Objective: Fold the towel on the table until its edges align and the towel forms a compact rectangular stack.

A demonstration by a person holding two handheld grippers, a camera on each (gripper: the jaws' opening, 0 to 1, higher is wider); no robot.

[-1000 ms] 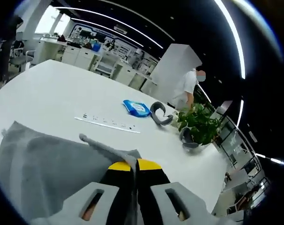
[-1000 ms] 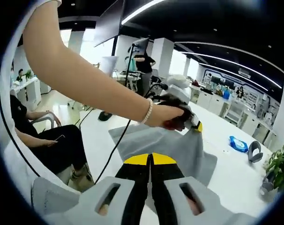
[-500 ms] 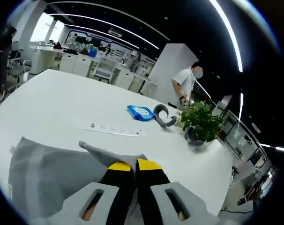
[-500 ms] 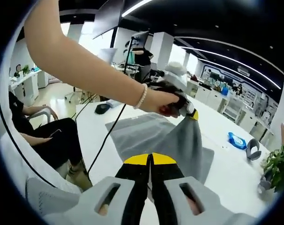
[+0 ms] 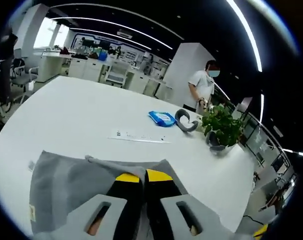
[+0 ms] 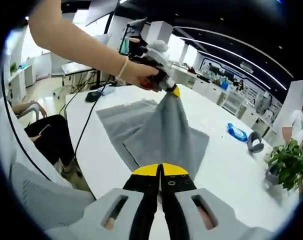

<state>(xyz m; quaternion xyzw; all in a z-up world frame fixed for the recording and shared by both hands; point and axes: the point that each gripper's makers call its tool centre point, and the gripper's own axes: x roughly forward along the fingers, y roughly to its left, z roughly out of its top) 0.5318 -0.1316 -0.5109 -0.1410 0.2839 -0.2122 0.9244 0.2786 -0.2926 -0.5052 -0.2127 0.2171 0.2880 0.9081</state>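
Note:
The grey towel [image 6: 164, 132] lies partly on the white table [image 6: 231, 170], with one corner pulled up into a peak. A hand holds my left gripper [image 6: 173, 91] at that peak, shut on the raised corner. My right gripper [image 6: 160, 170] sits low at the towel's near edge, its yellow-tipped jaws pressed together on the cloth. In the left gripper view, the towel [image 5: 66, 175] spreads below my left gripper [image 5: 142, 176], whose jaws pinch a fold of it above the table [image 5: 81, 112].
A white power strip [image 5: 139, 137], a blue packet [image 5: 161, 118], a grey curved object [image 5: 186, 121] and a potted plant [image 5: 222, 127] sit farther along the table. A black cable [image 6: 84, 135] hangs off the table edge near a seated person [image 6: 46, 137]. Another person [image 5: 202, 87] stands behind.
The left gripper has carried the towel corner higher and farther from the right gripper, so the cloth now stretches up in a taller peak. Both grippers stay shut on it.

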